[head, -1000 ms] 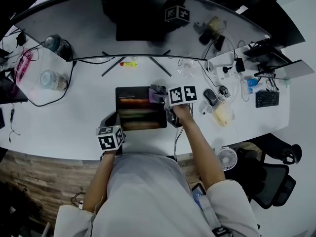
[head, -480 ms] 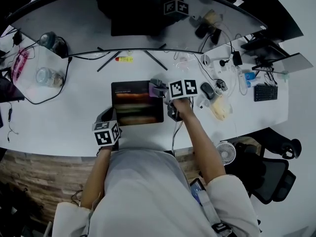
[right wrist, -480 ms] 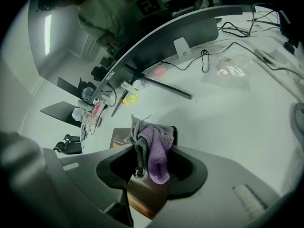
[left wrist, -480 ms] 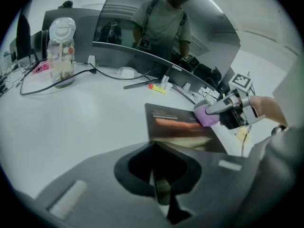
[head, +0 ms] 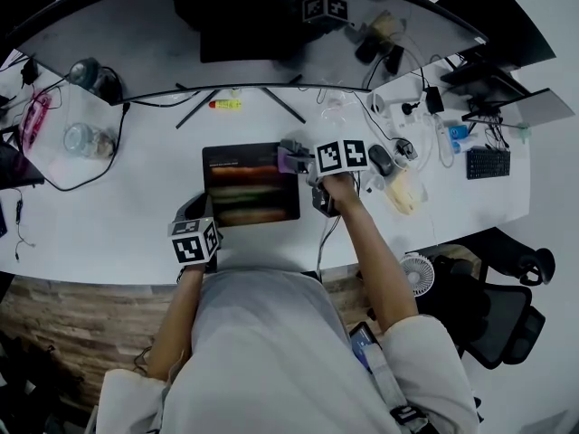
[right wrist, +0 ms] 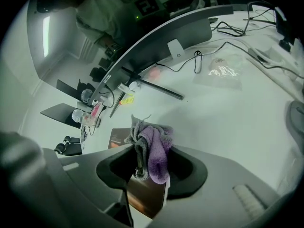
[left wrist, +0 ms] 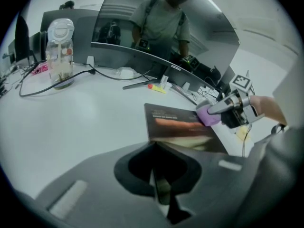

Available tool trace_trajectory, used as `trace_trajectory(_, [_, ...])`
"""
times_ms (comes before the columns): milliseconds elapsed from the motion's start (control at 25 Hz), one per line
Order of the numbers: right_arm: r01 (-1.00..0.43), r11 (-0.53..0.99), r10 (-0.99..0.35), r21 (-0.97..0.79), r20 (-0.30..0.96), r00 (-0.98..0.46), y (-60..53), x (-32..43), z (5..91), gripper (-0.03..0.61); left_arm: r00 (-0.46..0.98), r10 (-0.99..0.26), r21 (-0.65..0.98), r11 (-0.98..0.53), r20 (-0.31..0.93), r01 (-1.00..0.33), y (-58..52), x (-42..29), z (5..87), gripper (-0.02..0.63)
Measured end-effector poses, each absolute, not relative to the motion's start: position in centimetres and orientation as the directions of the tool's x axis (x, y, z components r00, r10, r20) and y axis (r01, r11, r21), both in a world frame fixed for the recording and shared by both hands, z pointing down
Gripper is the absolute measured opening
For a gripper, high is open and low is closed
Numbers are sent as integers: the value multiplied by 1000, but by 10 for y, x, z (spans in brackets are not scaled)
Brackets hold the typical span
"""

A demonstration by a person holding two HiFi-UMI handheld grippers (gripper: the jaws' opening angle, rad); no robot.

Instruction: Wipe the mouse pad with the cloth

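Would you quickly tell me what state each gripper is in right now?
Left gripper: shut, nothing between its jaws.
Right gripper: shut on the cloth.

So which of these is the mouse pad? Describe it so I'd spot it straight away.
Start from the wide curved monitor along the back of the white desk. Just in front of its stand lies the mouse pad. Unlike the clutter around it, it is a flat dark rectangle with orange and pale bands, with a purple cloth at its right edge.
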State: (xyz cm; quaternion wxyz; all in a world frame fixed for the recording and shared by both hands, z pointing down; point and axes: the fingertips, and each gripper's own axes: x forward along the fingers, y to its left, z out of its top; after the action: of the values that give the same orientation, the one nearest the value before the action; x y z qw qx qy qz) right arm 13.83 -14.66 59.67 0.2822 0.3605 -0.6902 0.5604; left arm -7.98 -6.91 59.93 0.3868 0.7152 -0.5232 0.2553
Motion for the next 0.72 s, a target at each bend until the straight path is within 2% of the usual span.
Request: trace_trajectory(720, [-833,90,-203,-546,809,-552,-143,163,597,178,312,-556,286,-137,770,-948,-68,-79,600,0])
